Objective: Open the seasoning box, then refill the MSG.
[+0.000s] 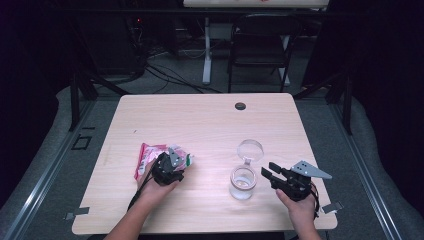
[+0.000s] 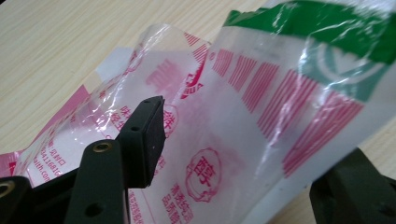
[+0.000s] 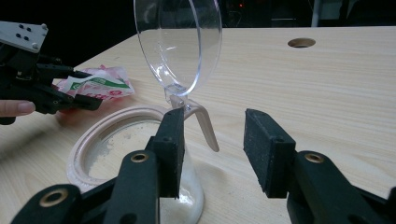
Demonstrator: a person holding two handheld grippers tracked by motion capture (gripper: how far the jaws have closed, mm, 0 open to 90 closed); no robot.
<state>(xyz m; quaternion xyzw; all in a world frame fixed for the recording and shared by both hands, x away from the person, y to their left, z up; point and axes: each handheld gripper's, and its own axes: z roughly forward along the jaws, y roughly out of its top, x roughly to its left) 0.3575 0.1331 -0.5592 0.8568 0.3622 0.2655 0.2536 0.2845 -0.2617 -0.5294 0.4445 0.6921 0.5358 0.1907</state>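
Two grippers at the near edge of the worktop point(image 1: 150, 115). Left gripper point(image 1: 167, 170): jaws astride a red, white and green plastic sachet point(image 2: 261, 107) but not visibly pinching it; the sachet lies left of centre, one end raised, apparently for lifting. Right gripper point(image 1: 272, 175): jaws apart, empty, beside a glass jar point(image 1: 243, 183) near the front edge, right of centre. Its hinged clear lid point(image 3: 180, 44) stands open, probably to receive contents. Far half bare, offering ample room to move.

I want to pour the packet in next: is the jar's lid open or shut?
Open. The clear lid stands swung up on its hinge behind the jar, leaving the mouth uncovered.
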